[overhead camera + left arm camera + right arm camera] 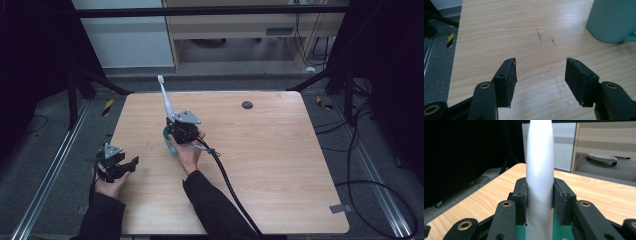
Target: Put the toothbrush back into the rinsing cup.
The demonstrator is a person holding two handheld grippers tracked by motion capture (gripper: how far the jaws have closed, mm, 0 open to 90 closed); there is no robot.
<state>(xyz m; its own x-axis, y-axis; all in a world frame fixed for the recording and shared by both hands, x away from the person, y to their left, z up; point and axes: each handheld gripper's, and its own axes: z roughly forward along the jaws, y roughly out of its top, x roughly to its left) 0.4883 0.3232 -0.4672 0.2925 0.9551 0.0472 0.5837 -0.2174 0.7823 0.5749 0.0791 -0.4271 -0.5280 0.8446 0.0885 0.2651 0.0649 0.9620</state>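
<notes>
Wooden tabletop [280, 150] | right gripper [176, 125] jaws clamped on white toothbrush [165, 98], upright over teal cup [169, 142], centre-left | left gripper [127, 166] jaws wide, holding nothing, near-left edge

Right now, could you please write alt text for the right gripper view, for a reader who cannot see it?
The right gripper has its two black jaws closed on the white handle of a toothbrush, which rises upright out of the top of the frame. Beneath the jaws is a teal cup, with the wooden table beyond.
</notes>
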